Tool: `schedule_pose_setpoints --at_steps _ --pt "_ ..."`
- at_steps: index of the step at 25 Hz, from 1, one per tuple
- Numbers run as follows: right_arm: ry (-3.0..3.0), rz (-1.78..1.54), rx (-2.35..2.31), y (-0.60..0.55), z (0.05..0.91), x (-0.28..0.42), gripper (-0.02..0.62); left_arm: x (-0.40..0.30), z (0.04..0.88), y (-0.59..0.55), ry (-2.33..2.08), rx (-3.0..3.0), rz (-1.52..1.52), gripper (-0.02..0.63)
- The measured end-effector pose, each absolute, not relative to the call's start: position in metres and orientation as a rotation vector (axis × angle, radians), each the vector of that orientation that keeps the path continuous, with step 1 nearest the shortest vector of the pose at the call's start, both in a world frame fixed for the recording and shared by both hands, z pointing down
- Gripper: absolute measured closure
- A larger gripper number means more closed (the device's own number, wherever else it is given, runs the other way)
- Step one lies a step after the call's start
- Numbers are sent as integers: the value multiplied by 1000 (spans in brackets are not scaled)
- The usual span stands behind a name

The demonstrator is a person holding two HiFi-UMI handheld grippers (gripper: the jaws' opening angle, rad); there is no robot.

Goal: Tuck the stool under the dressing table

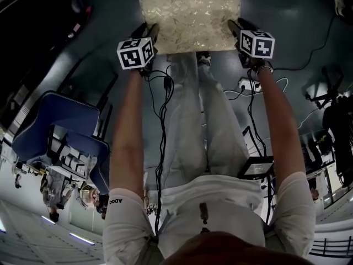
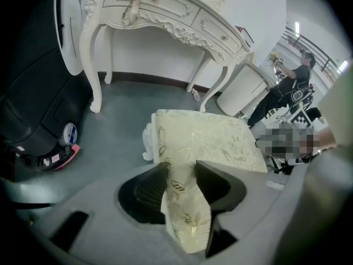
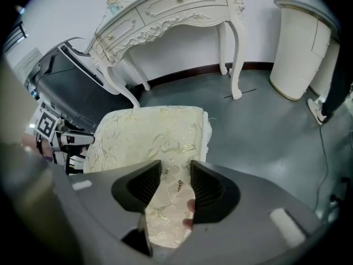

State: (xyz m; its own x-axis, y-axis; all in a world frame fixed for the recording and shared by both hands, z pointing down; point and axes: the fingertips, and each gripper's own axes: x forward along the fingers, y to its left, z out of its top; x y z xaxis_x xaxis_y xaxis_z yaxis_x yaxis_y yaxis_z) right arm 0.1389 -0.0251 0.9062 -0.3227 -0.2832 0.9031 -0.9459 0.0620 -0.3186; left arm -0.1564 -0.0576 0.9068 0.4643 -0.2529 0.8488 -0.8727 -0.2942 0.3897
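Left gripper (image 2: 182,182) and right gripper (image 3: 175,184) are clamped on opposite edges of the rectangular, cream brocade stool (image 1: 190,18); bare grey floor (image 3: 177,93) is left between it and the carved, curved-legged white dressing table (image 2: 165,15).

The head view is dim and bluish, with the stool (image 1: 190,20) its brightest patch and edges bent by heavy fisheye distortion. Both gripper views are brighter, evenly lit with soft shadows on the grey floor (image 2: 121,101), black vignetted corners and blurred near foregrounds.

Arms outstretched, left hand-held gripper (image 1: 149,31) and right hand-held gripper (image 1: 237,26) both clamped.
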Motion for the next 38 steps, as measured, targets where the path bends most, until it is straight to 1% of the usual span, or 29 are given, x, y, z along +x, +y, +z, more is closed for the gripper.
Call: schedule_pose_setpoints --at_steps 12,21,27,32,38 --pt "-1679 1314 1292 -73 907 126 417 -166 905 -128 -949 1865 852 428" --pt "-1693 1232 1286 -135 901 141 419 -155 901 -160 -940 1835 836 424" --pt "-1740 1194 1200 -179 899 136 419 -160 897 -188 -1054 1795 831 425" --pt "-1783 1190 1183 -218 901 125 417 -171 900 -221 -1058 1784 843 423" --pt "-1845 1151 1162 -267 896 157 417 -139 895 -245 -1161 1739 775 425"
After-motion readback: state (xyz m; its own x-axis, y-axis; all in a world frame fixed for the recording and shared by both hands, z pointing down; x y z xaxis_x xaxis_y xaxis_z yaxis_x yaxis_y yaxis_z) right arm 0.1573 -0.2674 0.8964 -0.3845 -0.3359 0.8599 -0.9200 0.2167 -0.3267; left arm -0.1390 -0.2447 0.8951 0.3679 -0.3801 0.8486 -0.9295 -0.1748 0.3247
